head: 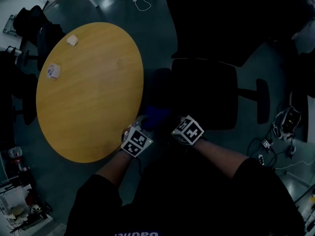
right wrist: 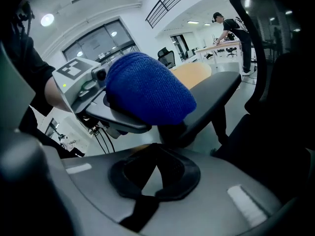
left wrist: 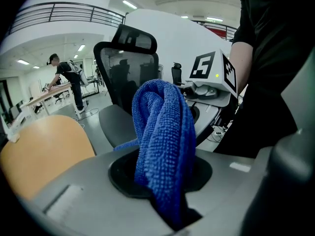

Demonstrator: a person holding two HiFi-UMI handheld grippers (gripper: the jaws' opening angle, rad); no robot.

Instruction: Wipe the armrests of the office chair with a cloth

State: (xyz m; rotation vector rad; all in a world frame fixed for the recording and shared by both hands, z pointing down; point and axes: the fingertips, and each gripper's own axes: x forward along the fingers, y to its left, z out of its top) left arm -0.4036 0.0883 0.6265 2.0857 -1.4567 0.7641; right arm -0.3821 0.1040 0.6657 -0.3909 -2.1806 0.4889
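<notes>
The black office chair (head: 206, 58) stands right of the round table. Its left armrest (head: 158, 90) lies just ahead of both grippers, and its right armrest (head: 263, 100) is off to the right. My left gripper (head: 147, 121) is shut on a bunched blue cloth (head: 156, 116), which fills the left gripper view as the cloth (left wrist: 162, 136) rising from the gripper (left wrist: 162, 178). In the right gripper view the cloth (right wrist: 145, 95) sits at the near end of the armrest (right wrist: 216, 90). My right gripper (right wrist: 156, 156) is beside it, its pads together with nothing between them.
A round wooden table (head: 88, 90) with two small white items (head: 72, 40) is close on the left. Another dark chair (head: 29, 28) stands far left. Cables and a power strip (head: 268, 149) lie on the floor at right. A person (left wrist: 66, 77) works at a distant desk.
</notes>
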